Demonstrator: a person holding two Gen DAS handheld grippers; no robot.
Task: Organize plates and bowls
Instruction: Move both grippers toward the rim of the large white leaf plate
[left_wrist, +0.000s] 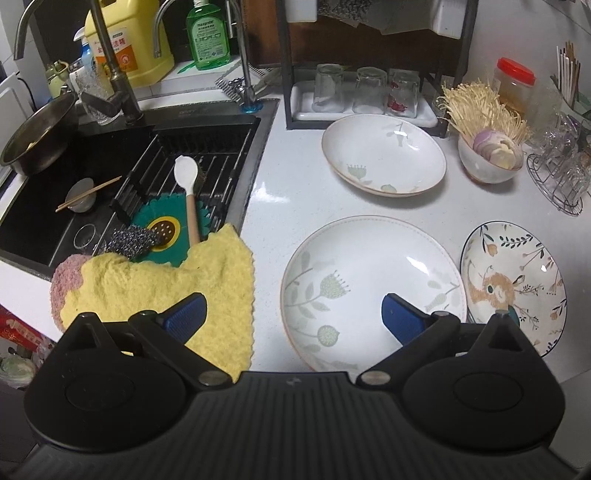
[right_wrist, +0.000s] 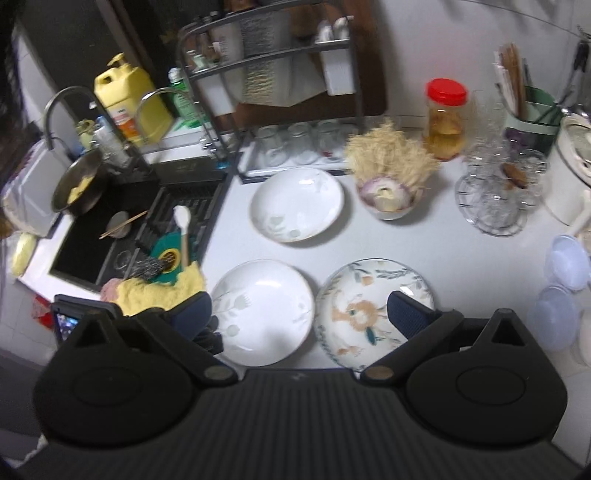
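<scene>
We look down on a white kitchen counter (left_wrist: 280, 192) from two hand-held grippers, with a black sink (left_wrist: 33, 229) off to the left. Three shallow plates lie flat on the counter, none stacked yet, so we judge the sorting has not begun.

The near white plate (left_wrist: 369, 291) carries a pale green plant print. It sits directly ahead of the left gripper (left_wrist: 293, 314), slightly to the right of its midline. The left gripper's blue pads (left_wrist: 186, 314) are spread wide and hold nothing; one floats over the yellow cloth (left_wrist: 166, 284) draped on the sink edge, the other over the plate's near right part.

Just to the right of that plate, almost touching it, lies the deer-pattern plate (right_wrist: 369, 314). It sits ahead of the right gripper (right_wrist: 299, 314), toward the right finger. This gripper is also spread apart and empty, hovering higher, and its view is blurred.

The far white plate (left_wrist: 384, 155) rests well behind both, beside a small bowl (left_wrist: 491, 166) filled with sliced vegetables and enoki mushrooms.

Being round, the plates have no long axis to line up with. We judge the left gripper nearer to the near white plate, and the right nearer to the deer-pattern one. Any pickup would likely need a finger slipped under a rim.
</scene>
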